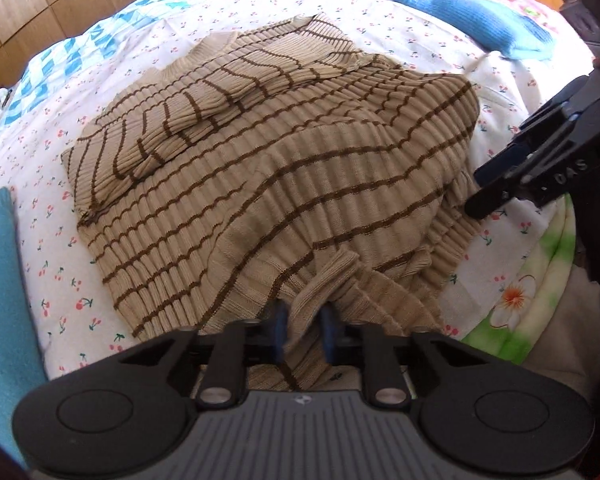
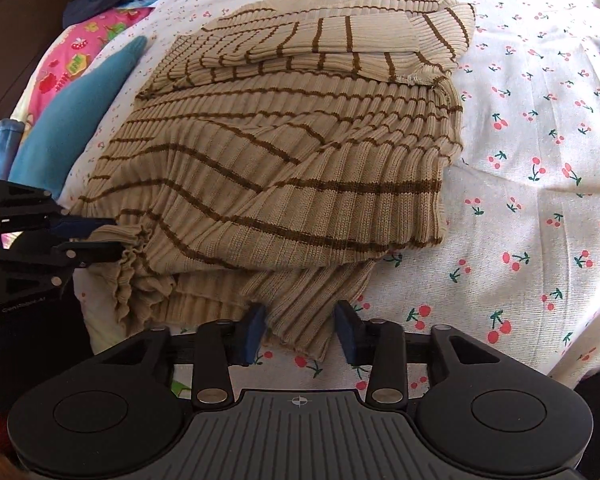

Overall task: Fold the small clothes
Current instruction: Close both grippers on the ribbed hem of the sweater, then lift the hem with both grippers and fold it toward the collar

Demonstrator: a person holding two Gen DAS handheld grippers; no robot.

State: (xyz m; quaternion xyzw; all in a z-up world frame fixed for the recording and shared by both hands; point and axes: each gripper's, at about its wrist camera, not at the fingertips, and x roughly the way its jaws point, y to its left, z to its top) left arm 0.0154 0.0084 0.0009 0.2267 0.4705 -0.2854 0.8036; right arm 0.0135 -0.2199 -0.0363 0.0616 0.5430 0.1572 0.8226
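On the cherry-print bed sheet (image 2: 540, 168), striped sweater (image 2: 300, 168) half-folded. Left tongs (image 1: 303, 330) pinch its hem; right tongs (image 2: 300, 330) wide, straddling a corner. Advice: clamp right, lift both corners level, fold evenly.

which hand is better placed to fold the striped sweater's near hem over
Left. The left gripper is shut on the bunched hem of the beige brown-striped ribbed sweater; the right gripper is open, only straddling a loose corner.
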